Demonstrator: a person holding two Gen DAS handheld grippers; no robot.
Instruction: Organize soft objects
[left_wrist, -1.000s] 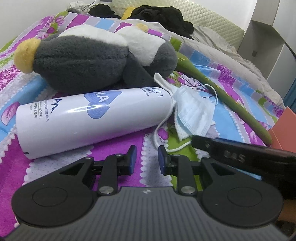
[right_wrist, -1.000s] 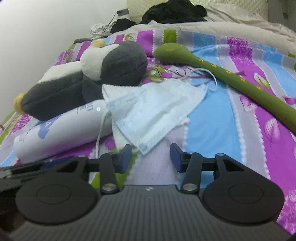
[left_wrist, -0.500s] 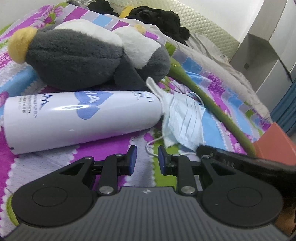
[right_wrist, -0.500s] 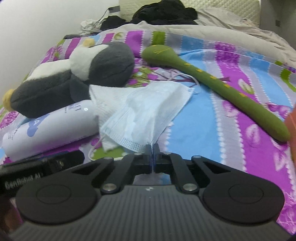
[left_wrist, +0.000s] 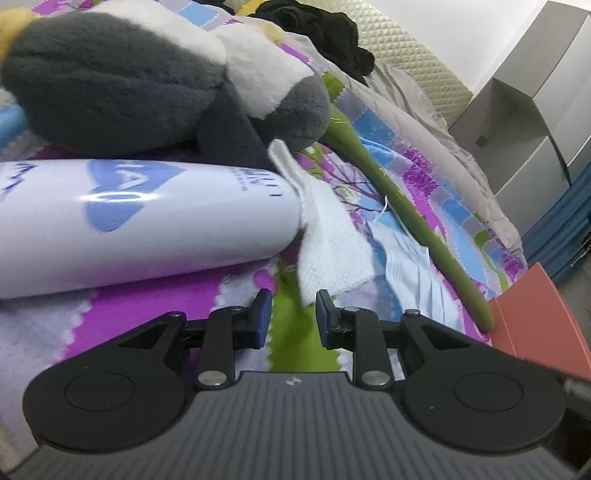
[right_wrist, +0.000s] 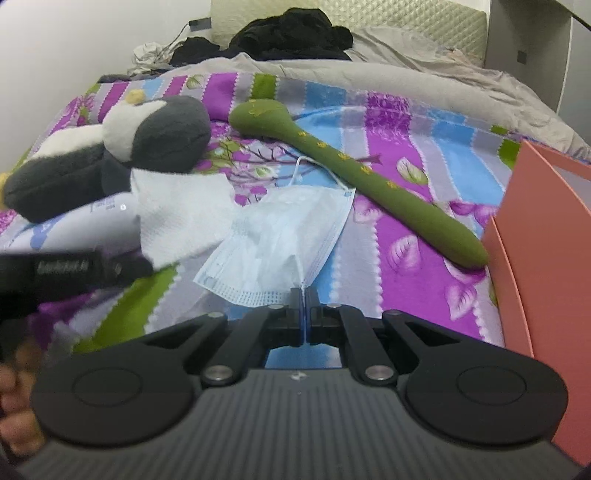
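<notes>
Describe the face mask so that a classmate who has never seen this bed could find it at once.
On the striped purple, blue and green bedspread, look between the long green plush stick and the white cloth. The pale blue pleated face mask lies there; alone it has thin ear loops, and the right gripper pinches its corner.

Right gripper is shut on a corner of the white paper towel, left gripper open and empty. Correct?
Not quite. The right gripper is shut on a corner of the blue face mask, not the white paper towel, which lies loose beside it; the right wrist view shows this. The left gripper is open and empty, as you said.
</notes>
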